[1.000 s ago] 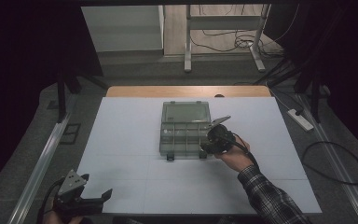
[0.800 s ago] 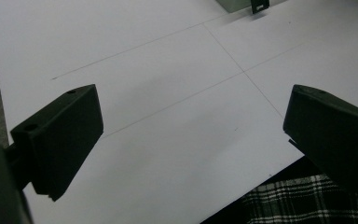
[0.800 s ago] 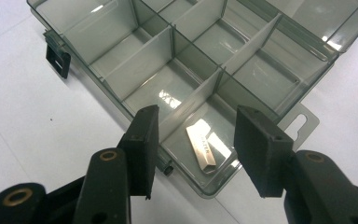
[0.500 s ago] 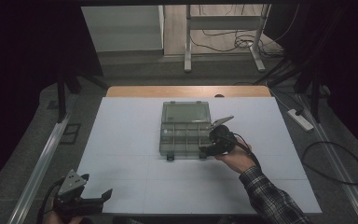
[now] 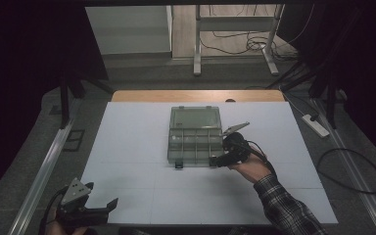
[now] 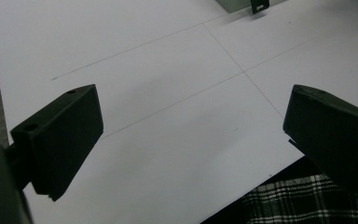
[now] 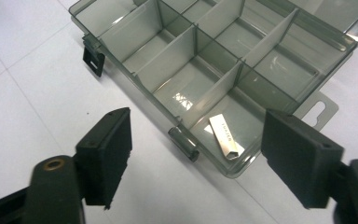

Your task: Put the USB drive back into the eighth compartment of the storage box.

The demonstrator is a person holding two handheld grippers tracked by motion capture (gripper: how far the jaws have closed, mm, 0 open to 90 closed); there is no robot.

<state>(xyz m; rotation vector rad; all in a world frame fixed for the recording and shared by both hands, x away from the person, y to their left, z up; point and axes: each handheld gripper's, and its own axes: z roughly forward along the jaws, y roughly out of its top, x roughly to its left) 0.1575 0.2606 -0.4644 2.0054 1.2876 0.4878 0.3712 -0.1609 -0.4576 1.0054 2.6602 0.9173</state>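
A smoky clear compartment box [image 5: 195, 143] lies open in the middle of the white table [image 5: 127, 142], its lid [image 5: 196, 118] folded back. My right gripper [image 5: 215, 160] hovers at the box's front right corner. Its jaws have just been opening and stand wide in the right gripper view [image 7: 200, 142], gripping nothing. Between and beyond them a small silver metal tab [image 7: 224, 136] rests in the nearest compartment of the box [image 7: 186, 44]. My left gripper [image 5: 111, 203] sits at the table's front left edge, open [image 6: 191, 135] over bare white surface.
A black latch [image 6: 259, 5] hangs from the box's front edge. A plaid sleeve [image 5: 284, 205] reaches in from the lower right. A power strip [image 5: 315, 125] and cables lie on the floor to the right. A wooden strip [image 5: 196, 95] borders the table's far edge.
The right hand has stayed by the box's front right corner with barely a shift. The left gripper has kept still.
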